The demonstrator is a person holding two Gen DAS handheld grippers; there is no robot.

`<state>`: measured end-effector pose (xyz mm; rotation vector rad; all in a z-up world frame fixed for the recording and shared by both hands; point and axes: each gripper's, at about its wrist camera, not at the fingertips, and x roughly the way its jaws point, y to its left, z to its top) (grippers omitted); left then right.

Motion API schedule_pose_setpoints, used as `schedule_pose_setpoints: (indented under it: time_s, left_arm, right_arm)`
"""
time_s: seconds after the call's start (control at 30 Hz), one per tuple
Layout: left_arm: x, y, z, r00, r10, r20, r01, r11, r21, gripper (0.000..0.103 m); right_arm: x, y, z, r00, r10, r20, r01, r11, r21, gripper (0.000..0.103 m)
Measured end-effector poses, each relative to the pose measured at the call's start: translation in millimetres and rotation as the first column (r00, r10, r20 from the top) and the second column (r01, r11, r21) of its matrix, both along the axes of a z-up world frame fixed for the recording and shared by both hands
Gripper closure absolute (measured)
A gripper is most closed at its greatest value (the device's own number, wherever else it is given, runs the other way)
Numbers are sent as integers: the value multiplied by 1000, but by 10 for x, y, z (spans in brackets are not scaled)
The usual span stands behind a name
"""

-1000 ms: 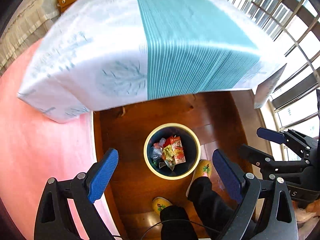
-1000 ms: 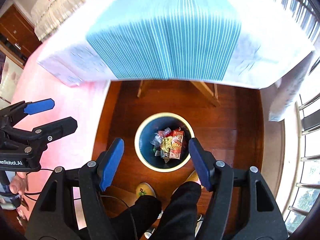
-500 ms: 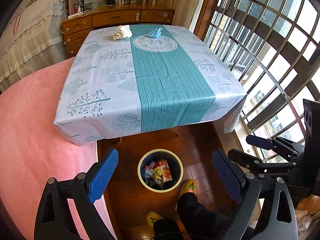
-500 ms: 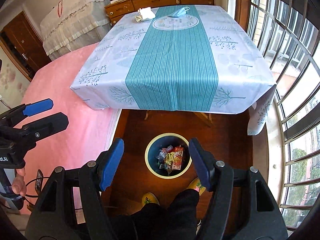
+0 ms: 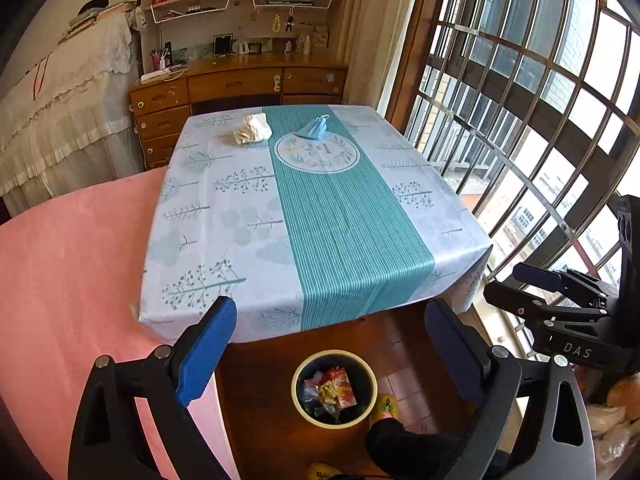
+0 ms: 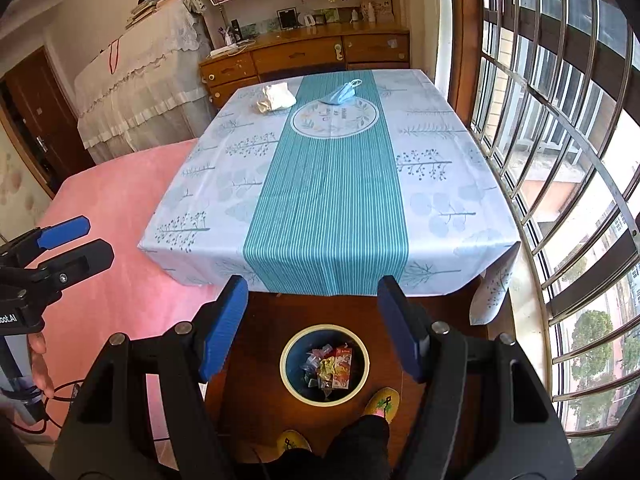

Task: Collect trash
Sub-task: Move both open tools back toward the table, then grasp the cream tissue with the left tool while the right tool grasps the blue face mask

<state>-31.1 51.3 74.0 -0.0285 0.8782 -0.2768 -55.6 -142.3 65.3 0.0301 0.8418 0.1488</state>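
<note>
Although both remaining bits of trash lie at the far end of the surface [image 5: 224, 216], the left wrist view shows them clearly: a crumpled white tissue [image 5: 253, 129] at about 11 o'clock and a blue face mask [image 5: 316, 128] just past 12, near each other but apart. Both look very light and soft, so they should squash under the pads rather than resist. The tissue seems best pinched across its bunched middle; the mask, being folded into a peak, offers its raised ridge or ear loops as a hold. Neither looks fragile, though either could slide on the smooth cloth if nudged sideways. At 6 o'clock on the floor stands the bin [image 5: 300, 400], already holding wrappers. The left tool [image 5: 330, 344] stands wide apart with nothing between its blue pads, touching nothing. At 3 o'clock the right tool is seen side-on, also empty.

From the right wrist view, the tissue [image 6: 276, 98] sits at 11 o'clock and the mask [image 6: 342, 94] at 12, at the far end of the teal stripe. The bin [image 6: 286, 376] is at 6 o'clock, just beyond a slippered foot [image 6: 382, 400]. The right tool [image 6: 312, 316] gapes wide, empty, well short of either item.
</note>
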Motion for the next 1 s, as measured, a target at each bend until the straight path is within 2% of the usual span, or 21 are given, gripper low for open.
schedule_pose_setpoints:
  time_s: [0.23, 0.43, 0.63, 0.87, 1.0]
  left_arm:
    - [764, -42, 131, 1000, 11, 14, -11, 999, 35, 7]
    - [1851, -38, 1, 995, 93, -48, -91, 994, 56, 7]
    - [3111, 16, -195, 967, 231, -105, -222, 971, 86, 7]
    - [4591, -54, -603, 929, 317, -189, -300, 947, 111, 7]
    - [5176, -17, -868, 910, 344, -231, -328, 939, 105, 7]
  right_arm:
    - [817, -35, 200, 999, 3, 33, -4, 1000, 26, 38]
    - [1956, -124, 149, 999, 33, 11, -33, 998, 49, 38]
    - [3337, -245, -42, 993, 96, -72, -90, 993, 81, 38]
    - [4787, -348, -324, 975, 171, -141, -161, 983, 83, 38]
    - [5509, -292, -566, 967, 167, -191, -150, 984, 101, 38]
